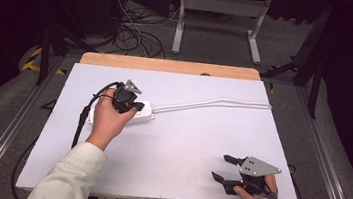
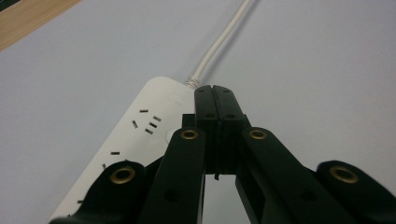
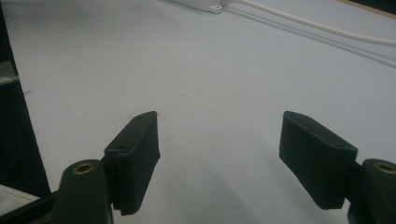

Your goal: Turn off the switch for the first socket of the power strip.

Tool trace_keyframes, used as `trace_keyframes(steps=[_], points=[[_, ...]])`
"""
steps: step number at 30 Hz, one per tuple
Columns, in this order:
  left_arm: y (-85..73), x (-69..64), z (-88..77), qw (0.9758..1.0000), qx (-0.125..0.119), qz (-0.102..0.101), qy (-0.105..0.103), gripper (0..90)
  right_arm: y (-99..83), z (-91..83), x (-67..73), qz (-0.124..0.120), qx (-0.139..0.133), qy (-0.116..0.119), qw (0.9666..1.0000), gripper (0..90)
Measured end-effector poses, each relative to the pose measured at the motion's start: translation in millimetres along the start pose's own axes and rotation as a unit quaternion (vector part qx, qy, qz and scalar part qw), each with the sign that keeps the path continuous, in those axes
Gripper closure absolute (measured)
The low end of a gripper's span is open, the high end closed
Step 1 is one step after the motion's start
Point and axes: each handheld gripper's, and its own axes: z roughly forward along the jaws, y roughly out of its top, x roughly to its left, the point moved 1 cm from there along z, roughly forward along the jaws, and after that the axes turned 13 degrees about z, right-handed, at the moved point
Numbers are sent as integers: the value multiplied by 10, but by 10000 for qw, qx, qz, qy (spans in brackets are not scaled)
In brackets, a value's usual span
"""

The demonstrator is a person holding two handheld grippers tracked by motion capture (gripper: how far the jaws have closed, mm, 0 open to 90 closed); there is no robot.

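A white power strip (image 1: 147, 113) lies on the left half of the white tabletop (image 1: 184, 145), and its white cord (image 1: 214, 103) runs off to the right. My left gripper (image 1: 135, 107) hovers over the strip with its jaws shut and nothing between them. In the left gripper view the pads (image 2: 205, 100) are pressed together just above the strip's (image 2: 140, 130) cord end, where the cord (image 2: 219, 46) leaves. My right gripper (image 1: 219, 167) rests near the front right edge, open and empty. Its own view shows its spread jaws (image 3: 219, 140) over bare table, with the strip (image 3: 205, 4) and cord (image 3: 327, 30) far off.
A strip of bare wood (image 1: 168, 66) shows along the table's far edge. Beyond it, tangled cables (image 1: 131, 34) lie on the floor beside a white metal stand (image 1: 219, 19). Metal rails (image 1: 328, 167) run along both sides of the table.
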Motion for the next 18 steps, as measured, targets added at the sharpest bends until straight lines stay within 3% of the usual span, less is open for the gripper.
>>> trace_keyframes(steps=[12,18], points=[[20,-45,-120,9998,-201,31,45,899,-4,-2,0,4,6,-7,10000,291],[42,-129,-197,9989,-450,154,53,704,-6,2,-1,-1,19,-11,10000,291]])
